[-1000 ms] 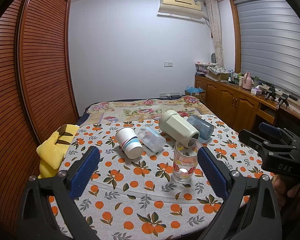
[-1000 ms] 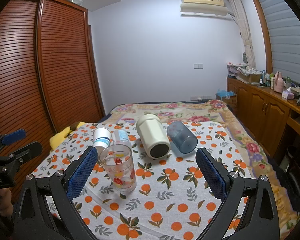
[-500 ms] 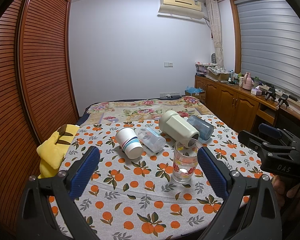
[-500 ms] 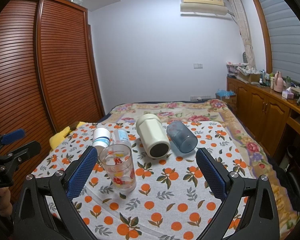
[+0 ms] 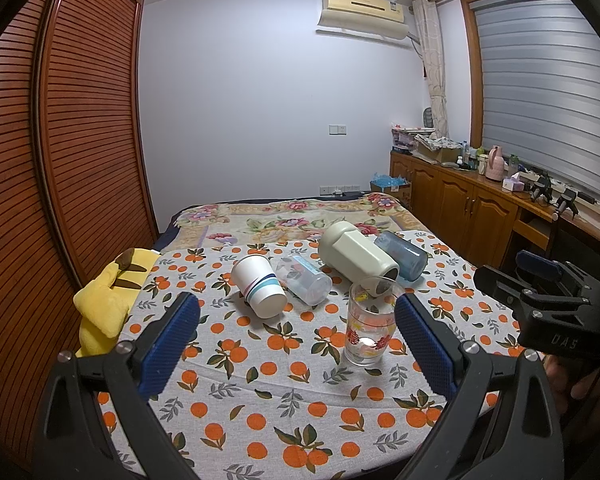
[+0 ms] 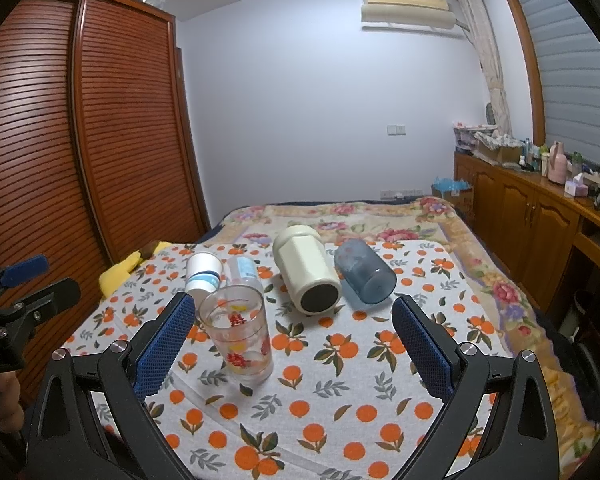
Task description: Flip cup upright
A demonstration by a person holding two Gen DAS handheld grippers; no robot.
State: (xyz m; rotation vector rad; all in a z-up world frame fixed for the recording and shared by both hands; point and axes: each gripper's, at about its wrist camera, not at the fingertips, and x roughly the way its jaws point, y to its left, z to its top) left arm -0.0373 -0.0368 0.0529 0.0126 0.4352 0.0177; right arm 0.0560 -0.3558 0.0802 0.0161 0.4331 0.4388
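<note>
The printed glass tumbler [image 6: 238,334] stands upright at lower left of the right view. Four cups lie tipped at centre frame: paper cup [image 5: 259,285], clear plastic cup [image 5: 304,282], cream tumbler [image 6: 306,276], blue cup [image 6: 364,272]. Left gripper [image 5: 292,344] and right gripper [image 6: 290,344] hover spread apart, holding nothing, likely choosing a target.

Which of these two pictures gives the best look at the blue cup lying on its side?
The right wrist view: the blue cup lies fully exposed, open mouth toward the camera. In the left wrist view, the cream cup hides much of it.
</note>
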